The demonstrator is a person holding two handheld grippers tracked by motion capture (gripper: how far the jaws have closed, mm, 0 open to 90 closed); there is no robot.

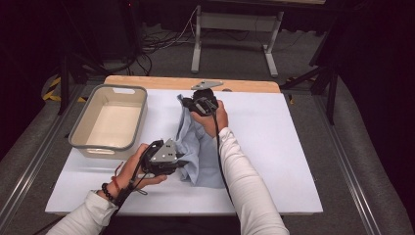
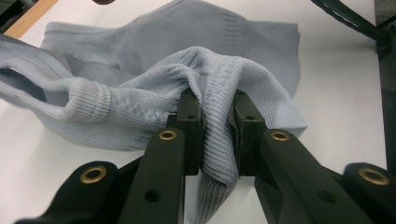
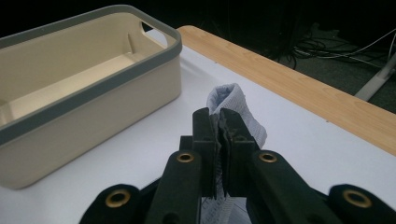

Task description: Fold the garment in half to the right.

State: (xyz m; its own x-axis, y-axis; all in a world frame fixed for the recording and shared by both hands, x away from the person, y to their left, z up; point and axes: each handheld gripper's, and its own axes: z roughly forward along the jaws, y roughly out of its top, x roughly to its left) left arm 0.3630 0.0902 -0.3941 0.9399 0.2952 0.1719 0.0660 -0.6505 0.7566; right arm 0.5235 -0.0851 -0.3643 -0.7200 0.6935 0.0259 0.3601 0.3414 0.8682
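1. My left claw (image 1: 182, 159) pinches a fold of the blue knit garment (image 1: 195, 156), nearest me and right of the bin (image 1: 108, 147).
2. My right claw (image 1: 188, 102), beyond it, is clamped nearly shut on another edge.
3. I'd raise both evenly, keeping the cloth taut.
4. Count: 1 garment, 1 bin, 2 claws, 1 bench (image 1: 274, 147).

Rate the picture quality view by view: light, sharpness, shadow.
High view: soft, slightly blurred; white table bright, surroundings nearly black. Left gripper view: ribbed blue garment sharp at the jaws, evenly lit, faint shadow beneath. Right gripper view: cream bin fairly clear, background dark, near jaws a little soft.
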